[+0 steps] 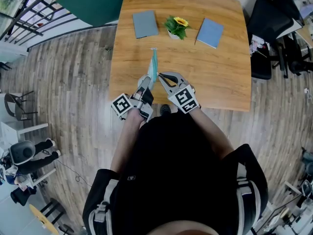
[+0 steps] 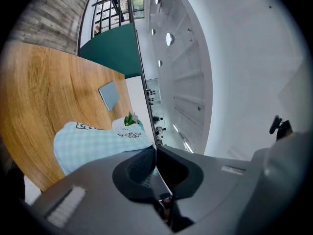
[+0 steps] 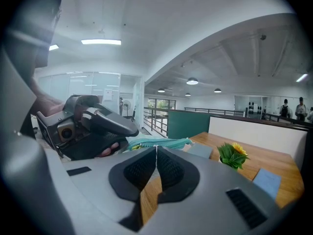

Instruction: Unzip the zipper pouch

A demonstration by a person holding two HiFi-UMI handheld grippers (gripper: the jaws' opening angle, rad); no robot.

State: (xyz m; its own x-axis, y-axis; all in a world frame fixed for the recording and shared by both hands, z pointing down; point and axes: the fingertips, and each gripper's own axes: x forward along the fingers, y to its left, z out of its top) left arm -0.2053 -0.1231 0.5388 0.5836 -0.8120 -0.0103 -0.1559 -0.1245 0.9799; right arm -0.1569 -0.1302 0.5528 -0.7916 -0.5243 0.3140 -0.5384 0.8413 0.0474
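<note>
A light-blue checked zipper pouch (image 1: pixel 154 63) stands on edge above the wooden table (image 1: pixel 220 77), its teal zipper side up. My left gripper (image 1: pixel 149 81) is shut on the pouch's near end; in the left gripper view the checked cloth (image 2: pixel 93 143) runs out leftward from the closed jaws (image 2: pixel 155 148). My right gripper (image 1: pixel 160 75) comes in from the right. Its jaws (image 3: pixel 156 147) are shut at the teal zipper edge (image 3: pixel 164 142), on the zipper pull, which is almost hidden between the tips. The left gripper (image 3: pixel 83 126) shows at the left of the right gripper view.
Two blue-grey notebooks (image 1: pixel 145 23) (image 1: pixel 210 32) lie at the far side of the table with a small potted sunflower (image 1: pixel 176 27) between them. Black office chairs (image 1: pixel 266 38) stand to the right, and a teal partition (image 1: pixel 93 1) beyond the far left corner.
</note>
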